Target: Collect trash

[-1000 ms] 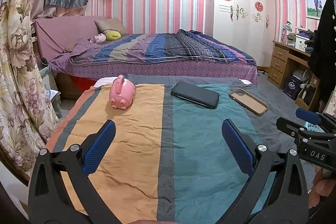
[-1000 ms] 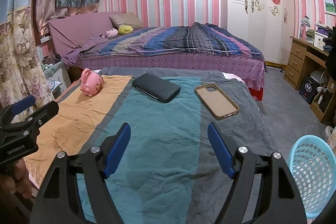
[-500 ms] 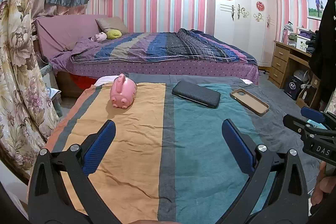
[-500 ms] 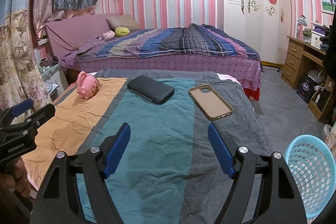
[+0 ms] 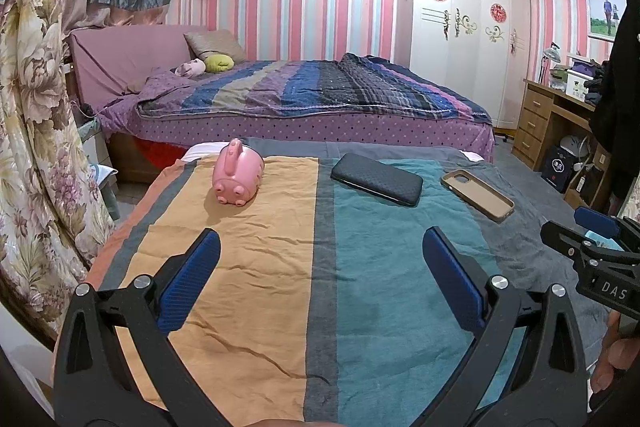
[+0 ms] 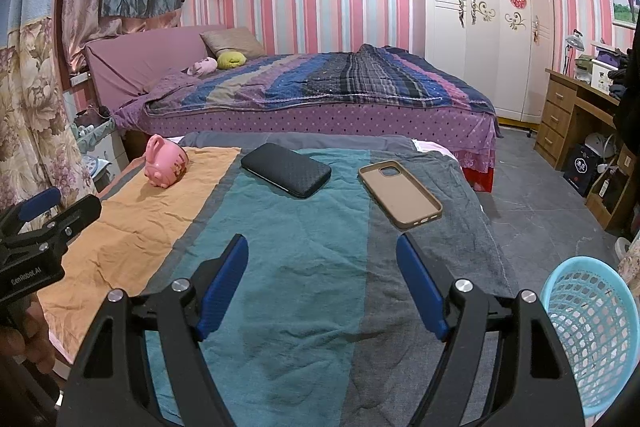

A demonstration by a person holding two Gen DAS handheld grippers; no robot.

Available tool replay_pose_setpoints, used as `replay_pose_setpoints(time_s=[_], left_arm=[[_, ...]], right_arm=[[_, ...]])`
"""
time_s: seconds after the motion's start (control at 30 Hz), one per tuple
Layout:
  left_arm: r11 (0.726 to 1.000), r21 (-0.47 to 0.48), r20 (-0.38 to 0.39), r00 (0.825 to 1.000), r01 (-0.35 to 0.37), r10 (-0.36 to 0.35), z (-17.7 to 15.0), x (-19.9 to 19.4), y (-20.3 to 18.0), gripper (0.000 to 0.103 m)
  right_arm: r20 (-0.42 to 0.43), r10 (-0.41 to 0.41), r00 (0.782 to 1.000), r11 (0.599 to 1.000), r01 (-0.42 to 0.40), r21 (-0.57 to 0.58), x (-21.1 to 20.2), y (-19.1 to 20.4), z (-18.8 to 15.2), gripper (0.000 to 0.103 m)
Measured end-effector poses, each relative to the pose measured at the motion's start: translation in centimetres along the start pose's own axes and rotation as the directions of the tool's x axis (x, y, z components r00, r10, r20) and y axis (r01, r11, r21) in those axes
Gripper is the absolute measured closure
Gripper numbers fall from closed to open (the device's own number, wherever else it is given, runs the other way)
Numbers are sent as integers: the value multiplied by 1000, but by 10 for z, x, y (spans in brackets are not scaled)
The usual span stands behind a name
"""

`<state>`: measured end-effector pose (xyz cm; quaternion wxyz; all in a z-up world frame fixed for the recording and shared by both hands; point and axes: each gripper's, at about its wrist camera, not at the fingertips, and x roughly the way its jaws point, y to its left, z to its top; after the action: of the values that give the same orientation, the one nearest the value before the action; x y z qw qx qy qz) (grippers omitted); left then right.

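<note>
Both the left gripper (image 5: pixel 320 259) and right gripper (image 6: pixel 322 265) hover spread and empty over the striped cloth (image 6: pixel 288 247); no trash shows there, and the blue basket (image 6: pixel 592 331) at lower right looks empty.

You had a surface draped in a striped cloth (image 5: pixel 248 267) in front of you, with bands of orange, teal and grey running away from you. Three things lay directly on it, all toward its far end. Taking the black phone (image 5: pixel 377 179) on the teal band as the landmark, the pink piggy bank (image 5: pixel 238 172) sat well to its left on the orange band, and the tan phone case (image 5: pixel 477 194) lay open side up to its right on the grey band. None of them touched.
</note>
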<state>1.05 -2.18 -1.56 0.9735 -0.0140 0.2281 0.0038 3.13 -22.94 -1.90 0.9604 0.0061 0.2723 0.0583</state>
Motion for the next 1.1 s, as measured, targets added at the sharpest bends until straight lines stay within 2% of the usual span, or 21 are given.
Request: replay_pose_setpoints(time_s=[1.1], left_arm=[[1000, -9, -3, 1000, -3, 3, 1, -1, 3, 5]], right_arm=[[1, -1, 1000, 1000, 1, 2, 0, 1, 0, 27]])
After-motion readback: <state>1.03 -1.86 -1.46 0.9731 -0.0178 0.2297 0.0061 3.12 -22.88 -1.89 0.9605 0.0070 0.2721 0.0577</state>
